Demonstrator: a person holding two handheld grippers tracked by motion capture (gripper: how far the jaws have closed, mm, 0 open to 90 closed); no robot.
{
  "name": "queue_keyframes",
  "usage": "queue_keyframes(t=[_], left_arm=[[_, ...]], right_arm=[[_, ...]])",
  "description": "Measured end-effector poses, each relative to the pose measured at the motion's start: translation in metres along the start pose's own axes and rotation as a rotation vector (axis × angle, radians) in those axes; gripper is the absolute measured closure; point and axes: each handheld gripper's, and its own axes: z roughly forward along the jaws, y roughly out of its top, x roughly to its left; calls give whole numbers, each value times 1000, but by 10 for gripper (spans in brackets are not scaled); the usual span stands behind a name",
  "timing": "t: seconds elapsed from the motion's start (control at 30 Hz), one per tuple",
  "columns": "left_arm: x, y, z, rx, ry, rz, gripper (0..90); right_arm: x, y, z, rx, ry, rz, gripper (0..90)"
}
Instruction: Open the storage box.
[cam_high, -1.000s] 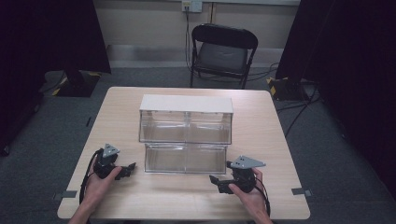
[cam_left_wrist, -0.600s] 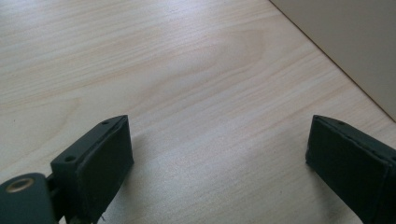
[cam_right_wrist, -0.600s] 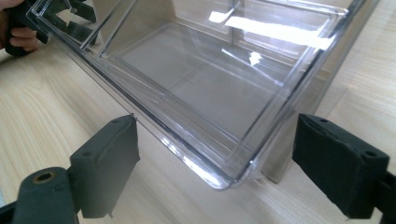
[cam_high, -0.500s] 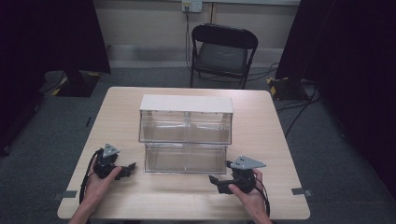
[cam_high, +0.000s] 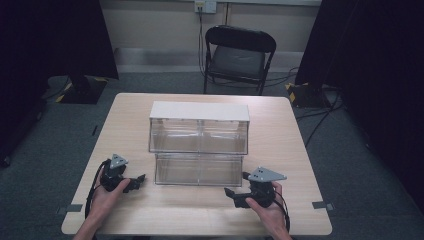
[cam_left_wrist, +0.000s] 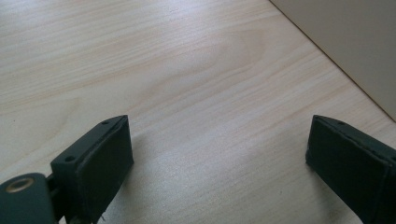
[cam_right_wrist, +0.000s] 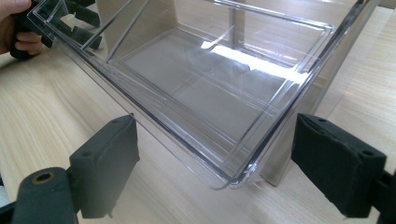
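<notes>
Item: clear drawer (cam_right_wrist: 205, 98), pulled out, just ahead of our right tongs (cam_right_wrist: 215, 154); both tongs wide, empty; we'd square up on its corner before closing.

My clear plastic drawer (cam_high: 198, 170) stands pulled out from the bottom of the see-through drawer cabinet (cam_high: 199, 127), empty, level, resting mid-table (cam_high: 280, 125).

Drawer unit (cam_high: 199, 125) mid-table (cam_high: 280, 215) — its pulled-out drawer (cam_high: 198, 170) in front, between left gripper (cam_high: 134, 184) and right gripper (cam_high: 235, 196).
</notes>
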Motion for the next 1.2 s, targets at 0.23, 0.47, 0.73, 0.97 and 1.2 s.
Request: queue_keyframes(t=[0.23, 0.47, 0.73, 0.97, 1.2], left_arm=[[0, 0, 0, 0, 0, 1, 67], [0, 0, 0, 0, -1, 0, 67], [0, 0, 0, 0, 2, 3, 67], [0, 0, 0, 0, 0, 0, 67], [0, 0, 0, 1, 2, 3, 67]], right_arm=[[1, 1, -2, -7, -1, -6, 144], [1, 2, -4, -15, -2, -7, 144], [1, 3, -5, -18, 3, -6, 144], [1, 6, -7, -16, 15, 2, 144], [2, 7, -8, -22, 13, -3, 146]])
